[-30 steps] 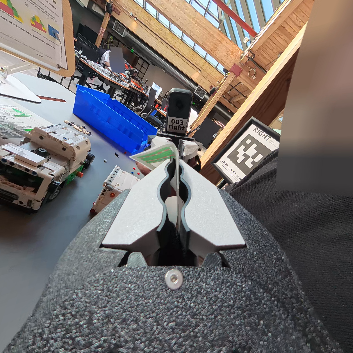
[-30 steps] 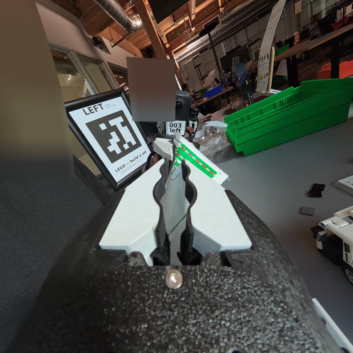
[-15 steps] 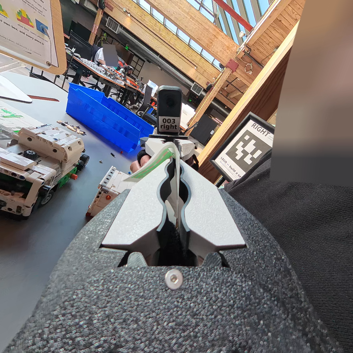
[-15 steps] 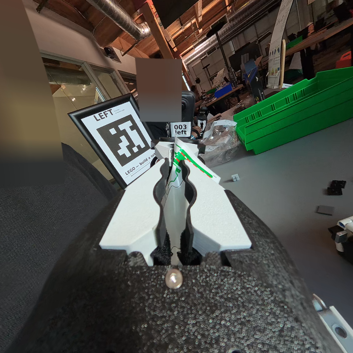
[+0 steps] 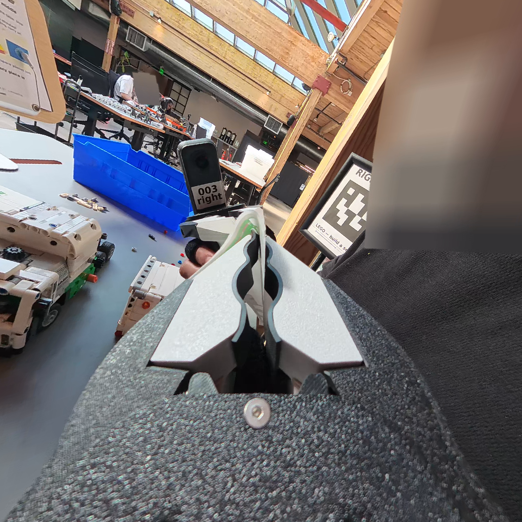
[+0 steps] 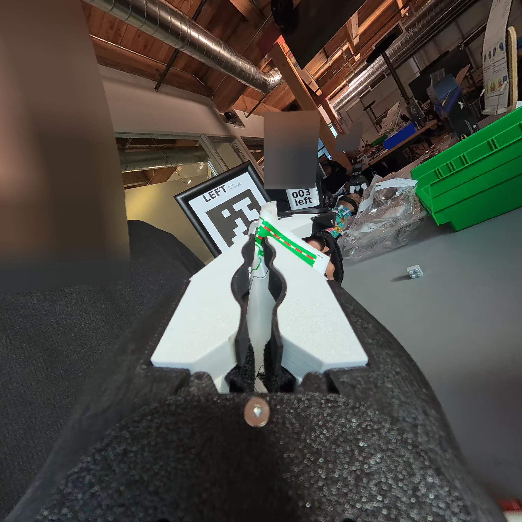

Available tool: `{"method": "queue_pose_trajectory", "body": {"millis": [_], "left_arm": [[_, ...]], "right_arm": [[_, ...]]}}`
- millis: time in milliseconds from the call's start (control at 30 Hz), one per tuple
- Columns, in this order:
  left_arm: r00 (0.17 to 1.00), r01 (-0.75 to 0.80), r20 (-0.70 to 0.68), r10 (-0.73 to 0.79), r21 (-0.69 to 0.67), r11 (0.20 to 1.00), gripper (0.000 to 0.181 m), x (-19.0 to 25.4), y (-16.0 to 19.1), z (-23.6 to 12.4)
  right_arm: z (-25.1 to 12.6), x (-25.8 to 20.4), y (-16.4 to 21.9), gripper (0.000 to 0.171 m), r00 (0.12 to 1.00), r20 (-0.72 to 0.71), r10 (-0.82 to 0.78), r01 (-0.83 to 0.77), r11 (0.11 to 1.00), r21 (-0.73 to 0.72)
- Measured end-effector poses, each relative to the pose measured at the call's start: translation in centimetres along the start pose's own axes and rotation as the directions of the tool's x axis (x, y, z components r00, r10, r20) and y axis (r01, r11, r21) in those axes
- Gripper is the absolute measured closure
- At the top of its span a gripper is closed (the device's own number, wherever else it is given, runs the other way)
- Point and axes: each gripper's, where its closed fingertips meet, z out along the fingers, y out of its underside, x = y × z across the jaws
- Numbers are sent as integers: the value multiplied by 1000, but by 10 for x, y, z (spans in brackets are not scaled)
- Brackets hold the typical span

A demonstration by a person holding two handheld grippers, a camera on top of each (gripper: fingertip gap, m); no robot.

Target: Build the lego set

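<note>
Both grippers are shut on the same thin white paper sheet with green and red stripes (image 6: 291, 246), held up in the air between them. My left gripper (image 5: 258, 240) pinches one edge of the sheet (image 5: 248, 226). My right gripper (image 6: 258, 240) pinches the opposite edge, and the sheet curls over its right finger. The two grippers face each other closely: the right gripper shows in the left wrist view (image 5: 210, 226), and the left gripper in the right wrist view (image 6: 299, 219). A white lego truck (image 5: 42, 254) and a white sub-assembly (image 5: 152, 282) stand on the grey table (image 5: 70, 367).
A blue bin (image 5: 127, 180) stands behind the truck, with small loose parts (image 5: 84, 199) beside it. In the right wrist view there are a green bin (image 6: 474, 175), clear plastic bags (image 6: 381, 217) and a small grey brick (image 6: 415, 272). A framed marker sign (image 6: 226, 209) stands at the table edge near a person's dark sleeve (image 6: 70, 324). Only a small space, under 4 cm, lies between the two pairs of fingers. From either gripper's tips it is about 20 centimeters to the white lego truck (image 5: 42, 254).
Both grippers have turned while holding the sheet. The sheet's free flap has bent closer to the fingers. The truck has left the right wrist view and the grey brick has come in.
</note>
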Motion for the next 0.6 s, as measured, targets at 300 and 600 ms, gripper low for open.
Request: {"method": "queue_pose_trajectory", "body": {"millis": [300,600], "left_arm": [[994,-38,101,43,-53,998,181,-11,6,-4],[971,20,238,-12,-34,999,181,-32,5,-24]], "right_arm": [[-7,11,0,171,997,-73,-33,33,999,2],[-20,31,-11,171,941,-306,-146,164,986,32]]}}
